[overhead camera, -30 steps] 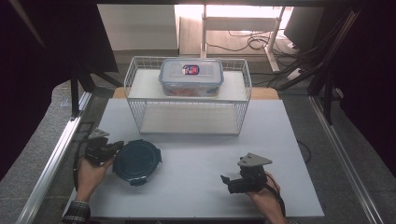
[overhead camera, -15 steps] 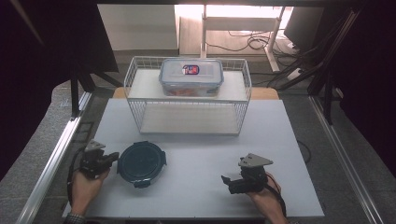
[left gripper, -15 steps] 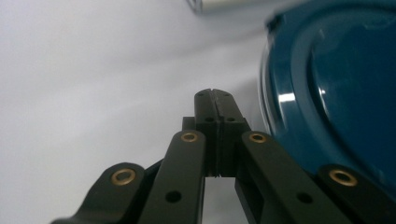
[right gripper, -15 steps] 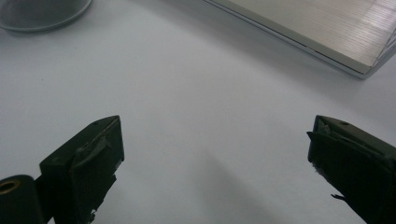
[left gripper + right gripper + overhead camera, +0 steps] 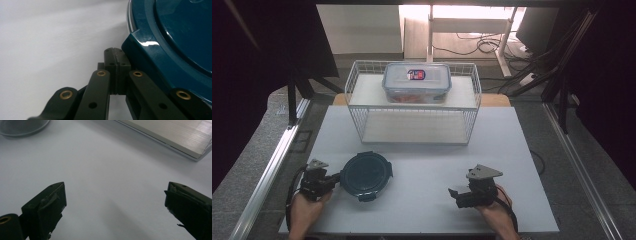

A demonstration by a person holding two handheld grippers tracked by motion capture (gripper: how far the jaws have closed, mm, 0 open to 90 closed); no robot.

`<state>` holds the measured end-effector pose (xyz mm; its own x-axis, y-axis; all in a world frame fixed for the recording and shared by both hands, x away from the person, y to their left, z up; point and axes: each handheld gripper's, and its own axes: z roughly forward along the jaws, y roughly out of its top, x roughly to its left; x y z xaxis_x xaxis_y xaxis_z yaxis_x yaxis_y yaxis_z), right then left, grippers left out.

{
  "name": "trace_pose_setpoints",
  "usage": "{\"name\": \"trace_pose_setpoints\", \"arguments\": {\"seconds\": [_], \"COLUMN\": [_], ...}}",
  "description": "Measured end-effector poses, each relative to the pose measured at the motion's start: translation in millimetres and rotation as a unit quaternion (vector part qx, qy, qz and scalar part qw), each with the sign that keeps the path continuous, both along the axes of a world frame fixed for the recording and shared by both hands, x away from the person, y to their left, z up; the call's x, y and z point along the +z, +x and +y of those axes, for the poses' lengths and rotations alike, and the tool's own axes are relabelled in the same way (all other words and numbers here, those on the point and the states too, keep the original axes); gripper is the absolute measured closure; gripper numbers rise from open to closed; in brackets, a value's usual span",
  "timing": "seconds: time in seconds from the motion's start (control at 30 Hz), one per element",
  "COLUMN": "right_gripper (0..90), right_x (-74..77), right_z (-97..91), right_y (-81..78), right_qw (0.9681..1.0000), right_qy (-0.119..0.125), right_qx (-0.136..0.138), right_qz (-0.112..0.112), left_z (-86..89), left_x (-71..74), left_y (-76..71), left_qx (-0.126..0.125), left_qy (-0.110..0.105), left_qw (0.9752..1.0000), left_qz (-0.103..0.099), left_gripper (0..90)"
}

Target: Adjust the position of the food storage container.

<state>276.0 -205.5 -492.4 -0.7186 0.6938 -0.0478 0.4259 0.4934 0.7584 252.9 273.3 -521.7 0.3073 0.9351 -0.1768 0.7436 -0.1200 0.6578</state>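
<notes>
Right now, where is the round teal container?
In the high view the round teal container sits front-left on the white table, beside the left tongs, before the wire basket.

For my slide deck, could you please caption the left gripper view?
Shut left hand-held gripper beside a latch tab of the round teal container lid on the white table.

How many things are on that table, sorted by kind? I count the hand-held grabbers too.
Round dark teal container: 1
Clear lidded food box: 1
White wire basket: 1
Hand-held grippers: 2, the left gripper with fingers shut beside the teal container, and the right gripper with fingers open
Total: 5
</notes>
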Motion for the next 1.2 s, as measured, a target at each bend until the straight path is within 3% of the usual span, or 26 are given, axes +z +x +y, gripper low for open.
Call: {"name": "trace_pose_setpoints", "arguments": {"seconds": [0.23, 0.57, 0.9, 1.2], "right_gripper": [3.6, 4.3, 4.3, 4.3], "right_x": [-3.3, -4.3, -6.8, -7.8], "right_z": [0.8, 2.0, 4.3, 4.3], "right_y": [1.8, 2.5, 3.7, 4.4], "right_qw": [1.0, 0.9999, 0.9998, 0.9998], "right_qy": [-0.005, -0.005, -0.007, -0.01], "right_qx": [0.002, 0.008, 0.009, 0.009], "right_qz": [0.007, 0.01, 0.014, 0.015], "left_z": [-23.2, -67.9, -90.5, -114.4], "left_x": [0.3, 2.2, 3.3, 1.1], "left_y": [5.9, 20.3, 29.0, 37.6], "left_qx": [-0.035, -0.097, -0.122, -0.149], "left_qy": [-0.012, -0.019, -0.027, -0.02], "left_qw": [0.9993, 0.9951, 0.9921, 0.9885], "left_qz": [0.002, -0.003, -0.01, -0.01], "left_gripper": [90.0, 90.0, 90.0, 90.0]}}
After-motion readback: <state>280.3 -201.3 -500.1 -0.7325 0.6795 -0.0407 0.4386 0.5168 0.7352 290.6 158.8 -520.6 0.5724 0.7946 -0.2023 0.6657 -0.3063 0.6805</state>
